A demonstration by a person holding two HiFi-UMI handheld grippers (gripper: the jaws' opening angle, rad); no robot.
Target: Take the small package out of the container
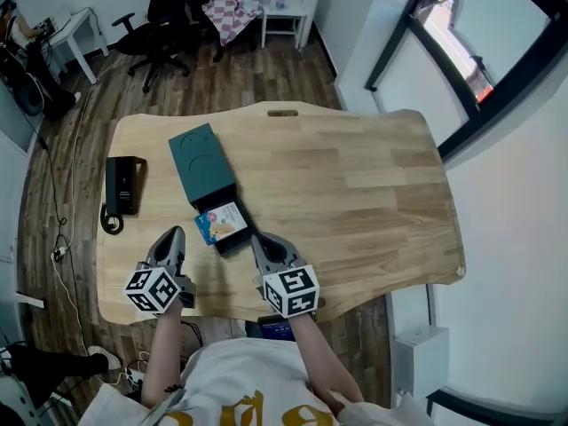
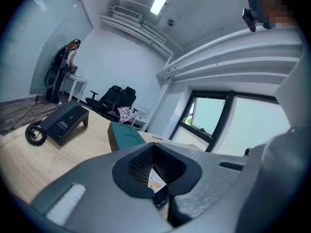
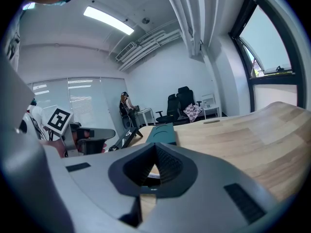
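A dark green container (image 1: 200, 160) lies on the wooden table (image 1: 355, 185), with its black drawer (image 1: 232, 229) slid out toward me. In the drawer lies the small package (image 1: 221, 223), blue and white with print. My left gripper (image 1: 174, 235) is shut and empty, on the table left of the drawer. My right gripper (image 1: 258, 241) is also shut, with its tip at the drawer's near right corner. In the left gripper view the package (image 2: 155, 180) shows through the gap in the closed jaws, and the container (image 2: 127, 136) lies beyond. The right gripper view has the container (image 3: 163, 132) ahead.
A black desk device (image 1: 122, 185) with a coiled cable (image 1: 111, 223) sits at the table's left end. The table's near edge runs just under both grippers. Office chairs (image 1: 164, 16) and a small white table (image 1: 284, 11) stand beyond the far edge. A window (image 1: 479, 51) is at the right.
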